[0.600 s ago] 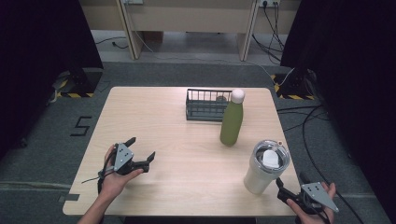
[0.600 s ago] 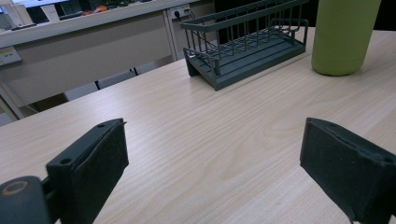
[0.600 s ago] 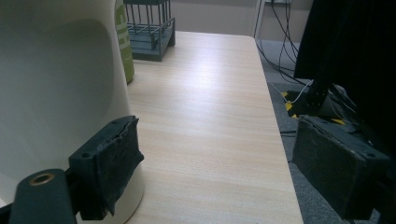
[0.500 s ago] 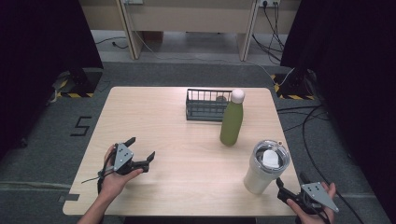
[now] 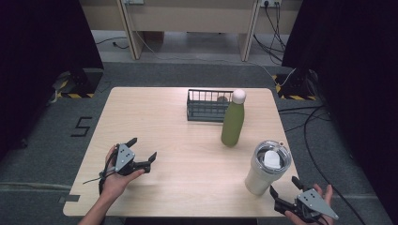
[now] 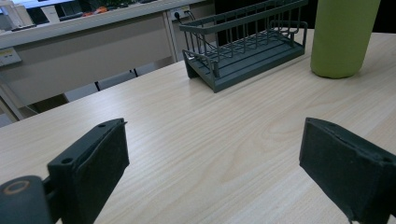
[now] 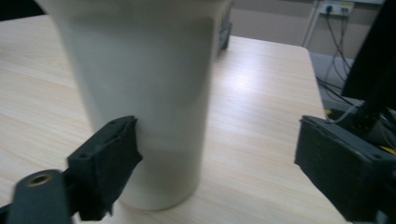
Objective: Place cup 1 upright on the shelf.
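Observation:
My left gripper (image 5: 143,147) rests near the table's front left, held in a hand, jaws wide open with nothing between them (image 6: 212,158). It looks toward a dark wire basket (image 6: 243,46) and a green bottle (image 6: 343,37) with a white cap, both well ahead. In the high view the basket (image 5: 209,105) stands at the back middle, with the bottle (image 5: 233,119) upright just in front of its right end. My right gripper (image 5: 283,184) is at the front right corner, open. A white tumbler (image 7: 149,93) with a clear lid (image 5: 271,154) stands right before its left jaw.
The wooden table (image 5: 187,140) has free room across its middle and left. Its front right edge lies close to my right hand. Cables (image 5: 309,126) trail over the floor to the right, and a bench leg (image 5: 133,33) stands behind the table.

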`<state>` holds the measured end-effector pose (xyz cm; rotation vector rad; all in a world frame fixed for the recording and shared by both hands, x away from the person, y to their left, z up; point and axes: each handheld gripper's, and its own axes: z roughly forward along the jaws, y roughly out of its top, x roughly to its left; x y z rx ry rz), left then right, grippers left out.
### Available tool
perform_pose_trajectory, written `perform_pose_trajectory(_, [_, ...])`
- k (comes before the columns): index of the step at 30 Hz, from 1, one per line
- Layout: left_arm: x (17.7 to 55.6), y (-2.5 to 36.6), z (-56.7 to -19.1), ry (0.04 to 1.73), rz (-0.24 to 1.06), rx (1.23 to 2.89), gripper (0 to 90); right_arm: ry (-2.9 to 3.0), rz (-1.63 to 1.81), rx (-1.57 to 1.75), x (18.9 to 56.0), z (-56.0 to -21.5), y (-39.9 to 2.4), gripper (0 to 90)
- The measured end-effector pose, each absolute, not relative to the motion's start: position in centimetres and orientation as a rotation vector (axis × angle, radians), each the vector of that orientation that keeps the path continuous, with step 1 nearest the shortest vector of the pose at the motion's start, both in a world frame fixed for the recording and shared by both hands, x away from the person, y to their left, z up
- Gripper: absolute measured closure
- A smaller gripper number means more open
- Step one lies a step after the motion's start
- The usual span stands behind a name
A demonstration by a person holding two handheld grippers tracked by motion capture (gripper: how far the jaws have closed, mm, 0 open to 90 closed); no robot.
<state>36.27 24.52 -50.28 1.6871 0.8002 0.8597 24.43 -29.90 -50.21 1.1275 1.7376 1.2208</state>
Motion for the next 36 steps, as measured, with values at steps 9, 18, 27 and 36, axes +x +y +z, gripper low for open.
perform_pose_trajectory(9, [36.3, 24.3, -50.3, 0.797, 0.854, 1.689, 7.3, 1.767, 1.304, 1.055, 24.4, -49.4, -28.5, 4.0])
perform_pose_trajectory(18, [36.4, 24.1, -50.4, 0.793, 0.848, 1.695, 7.3, 1.74, 1.319, 1.036, 25.8, -49.3, -26.9, 4.3])
perform_pose_trajectory(27, [36.4, 24.1, -50.6, 0.795, 0.84, 1.698, 7.3, 1.731, 1.332, 1.016, 27.9, -49.2, -25.2, 4.8])
perform_pose_trajectory(36, [36.4, 24.1, -50.7, 0.792, 0.835, 1.705, 8.2, 1.723, 1.336, 1.015, 29.2, -48.9, -24.6, 9.2])
